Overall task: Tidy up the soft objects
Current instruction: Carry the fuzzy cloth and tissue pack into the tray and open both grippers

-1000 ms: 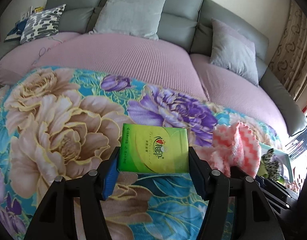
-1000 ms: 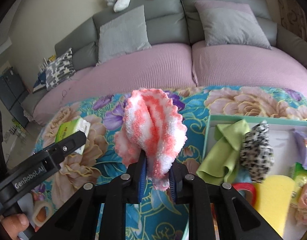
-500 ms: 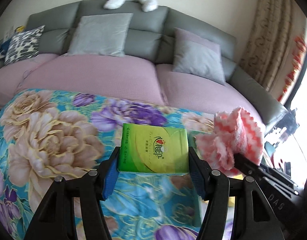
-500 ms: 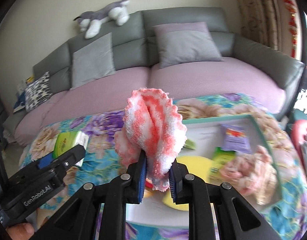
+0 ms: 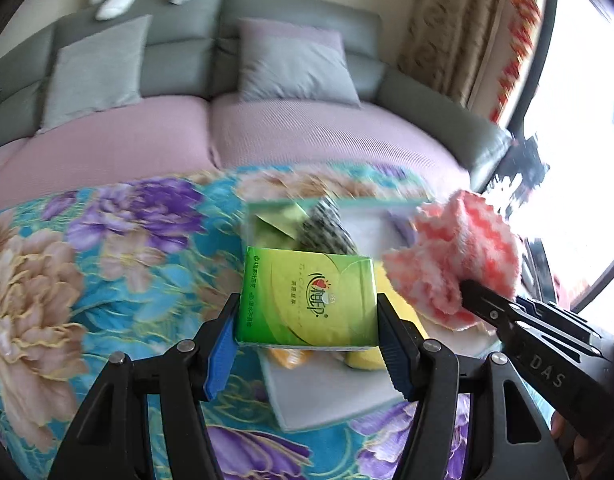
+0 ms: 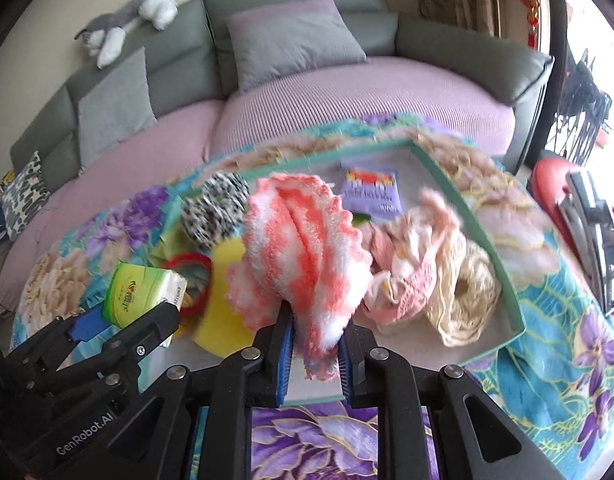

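Left gripper (image 5: 307, 320): level, fingers wide, clamped on green tissue pack (image 5: 307, 300).
Right gripper (image 6: 315, 344): at its 3 o'clock, fingers narrow, pinching pink-white fluffy cloth (image 6: 303, 248).

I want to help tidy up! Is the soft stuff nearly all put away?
Mostly. The shallow teal-rimmed tray already holds a purple packet, a pink-and-cream cloth heap, a yellow sponge and a black-and-white spotted bundle. In hand: the left gripper grips a green tissue pack, the right gripper a fluffy pink-and-white towel. Both remain to set down.
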A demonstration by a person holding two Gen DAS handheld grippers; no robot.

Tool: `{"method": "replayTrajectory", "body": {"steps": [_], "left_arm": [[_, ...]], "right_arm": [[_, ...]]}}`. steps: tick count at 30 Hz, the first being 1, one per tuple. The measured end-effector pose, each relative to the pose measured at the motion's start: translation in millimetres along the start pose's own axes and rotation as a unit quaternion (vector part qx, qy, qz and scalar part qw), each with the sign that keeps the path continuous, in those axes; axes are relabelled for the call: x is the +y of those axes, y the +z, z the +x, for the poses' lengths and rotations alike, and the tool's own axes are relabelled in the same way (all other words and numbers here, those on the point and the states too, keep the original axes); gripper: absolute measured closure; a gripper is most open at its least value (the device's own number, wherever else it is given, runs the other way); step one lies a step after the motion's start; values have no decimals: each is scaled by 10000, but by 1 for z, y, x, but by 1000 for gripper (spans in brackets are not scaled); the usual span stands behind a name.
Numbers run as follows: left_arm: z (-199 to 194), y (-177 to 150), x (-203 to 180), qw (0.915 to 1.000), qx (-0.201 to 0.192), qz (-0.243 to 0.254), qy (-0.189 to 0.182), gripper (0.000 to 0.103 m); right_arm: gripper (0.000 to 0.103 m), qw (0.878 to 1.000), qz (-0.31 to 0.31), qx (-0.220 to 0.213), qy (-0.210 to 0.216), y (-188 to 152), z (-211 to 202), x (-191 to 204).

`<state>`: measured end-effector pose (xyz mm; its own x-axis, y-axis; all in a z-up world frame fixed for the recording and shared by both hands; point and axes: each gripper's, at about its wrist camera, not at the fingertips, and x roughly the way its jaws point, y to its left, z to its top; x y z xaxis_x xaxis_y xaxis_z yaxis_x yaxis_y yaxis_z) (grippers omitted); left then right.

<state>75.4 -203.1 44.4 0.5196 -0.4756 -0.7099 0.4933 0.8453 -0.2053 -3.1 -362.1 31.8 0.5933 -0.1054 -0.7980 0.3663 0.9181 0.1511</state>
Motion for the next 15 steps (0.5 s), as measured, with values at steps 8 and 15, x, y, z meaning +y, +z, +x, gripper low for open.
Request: {"method": "replayTrajectory", "body": {"steps": [8,15], "left_arm": [[36,-19,-16,9979,592,199,177,38],[44,-25,-22,9964,690,369,341,38]], "right_arm": [[82,9998,44,212,9,-8,14,-9],[79,9998,58,209,42,-9,12,-8]]}}
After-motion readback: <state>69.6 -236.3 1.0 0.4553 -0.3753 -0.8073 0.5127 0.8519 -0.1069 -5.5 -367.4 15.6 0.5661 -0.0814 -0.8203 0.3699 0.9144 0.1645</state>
